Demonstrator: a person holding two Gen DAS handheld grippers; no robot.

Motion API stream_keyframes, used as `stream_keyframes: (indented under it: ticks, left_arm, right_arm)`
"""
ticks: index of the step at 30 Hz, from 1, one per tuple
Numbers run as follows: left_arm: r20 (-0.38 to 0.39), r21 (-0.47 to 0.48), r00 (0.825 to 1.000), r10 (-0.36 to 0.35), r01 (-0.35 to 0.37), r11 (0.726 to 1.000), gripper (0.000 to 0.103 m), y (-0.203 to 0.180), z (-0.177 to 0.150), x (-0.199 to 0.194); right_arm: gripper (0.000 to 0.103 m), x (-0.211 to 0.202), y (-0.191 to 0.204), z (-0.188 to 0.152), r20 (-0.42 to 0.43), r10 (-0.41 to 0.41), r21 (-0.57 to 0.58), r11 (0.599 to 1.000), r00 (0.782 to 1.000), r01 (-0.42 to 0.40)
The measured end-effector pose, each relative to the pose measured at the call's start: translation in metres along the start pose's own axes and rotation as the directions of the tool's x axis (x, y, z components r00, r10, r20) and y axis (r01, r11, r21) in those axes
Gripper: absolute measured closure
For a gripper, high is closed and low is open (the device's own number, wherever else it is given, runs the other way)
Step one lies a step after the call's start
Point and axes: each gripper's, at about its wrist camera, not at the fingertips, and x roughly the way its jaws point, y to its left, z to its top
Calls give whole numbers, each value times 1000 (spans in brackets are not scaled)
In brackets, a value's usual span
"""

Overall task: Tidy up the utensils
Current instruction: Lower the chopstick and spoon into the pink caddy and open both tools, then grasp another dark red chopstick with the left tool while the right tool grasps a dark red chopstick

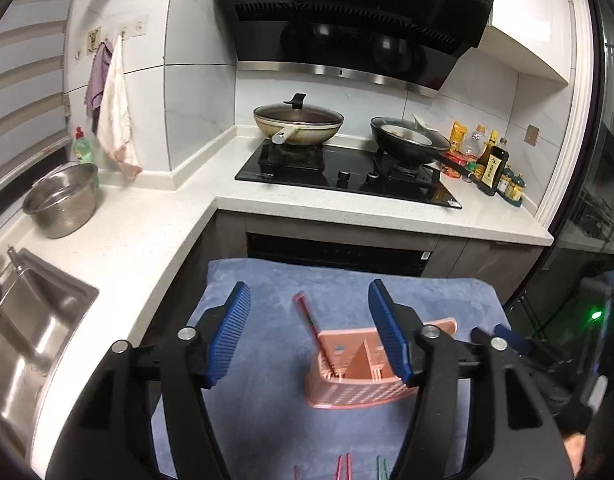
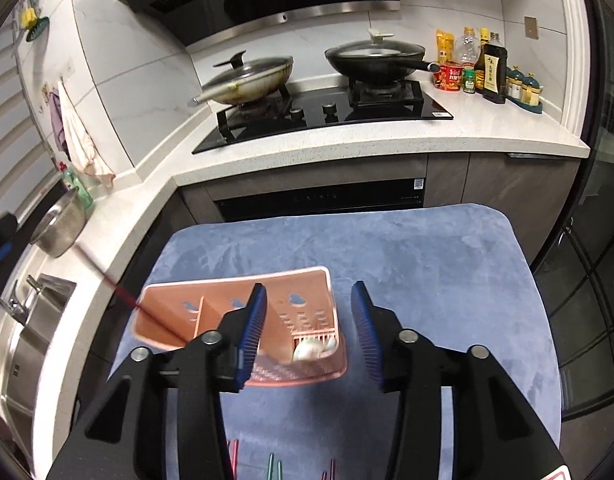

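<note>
Above the pink caddy (image 2: 243, 320) on the blue towel (image 2: 427, 264), both grippers hang with jaws apart and nothing pressed between the pads: the left gripper (image 1: 309, 320) wide, the right gripper (image 2: 307, 320) somewhat narrower. A red chopstick (image 1: 307, 316) leans out of the caddy's left compartment, blurred as if just dropped in, and pale spoons (image 2: 313, 350) lie in its right compartment. So the step in hand looks like a release into the caddy, with more sorting left: red and green chopsticks (image 2: 275, 468) lie on the towel near of the caddy, at the frame's bottom edge. The next move calls for drawing back toward them and closing on a thin pair without dragging the towel. Behind the caddy, the hood (image 1: 347, 20) reads "valli" and a badge "19"; the sauce bottle labels (image 2: 493, 72) are too small to read
</note>
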Motion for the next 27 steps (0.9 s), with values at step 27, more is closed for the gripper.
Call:
stream_keyframes:
  ticks: [27]
  left_arm:
    - [-386,4,921,58,-61,998,43,44,-283,-67]
  right_arm:
    - [52,-91,-22,-283,-235,-112,-96,991,966,91]
